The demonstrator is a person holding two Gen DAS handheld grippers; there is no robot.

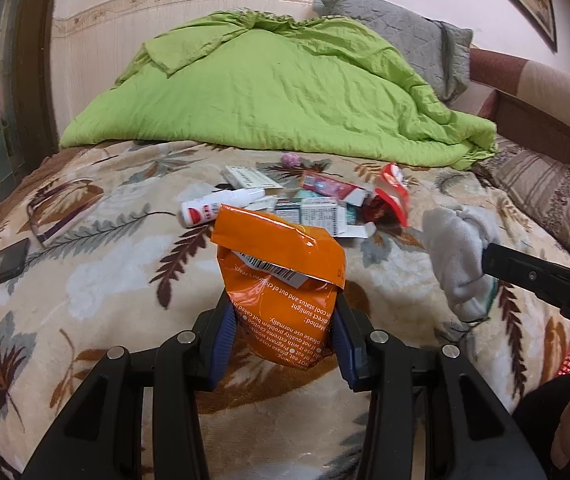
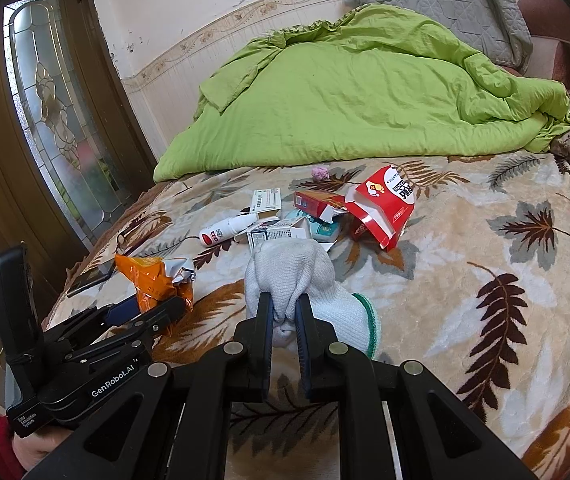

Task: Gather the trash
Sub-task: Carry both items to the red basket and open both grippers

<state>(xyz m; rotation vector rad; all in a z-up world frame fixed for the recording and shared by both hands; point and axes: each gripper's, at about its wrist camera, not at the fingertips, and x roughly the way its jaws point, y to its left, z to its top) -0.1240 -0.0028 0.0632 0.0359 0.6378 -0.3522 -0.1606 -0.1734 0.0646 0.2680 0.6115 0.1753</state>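
You have two pieces lifted off the bed [image 2: 485, 280], the orange pouch [image 1: 281, 276] pinched in your left gripper [image 1: 281, 344] jaws and the white glove [image 2: 297, 280] clamped in your right gripper [image 2: 285, 320], while the pile of boxes [image 2: 317, 216] beyond is left.

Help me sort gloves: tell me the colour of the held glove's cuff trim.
Green trim on the white glove, clearest in the right wrist view.

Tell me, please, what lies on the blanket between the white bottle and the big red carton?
Between the white bottle and the red carton lies a heap of small boxes, best seen in the right wrist view.
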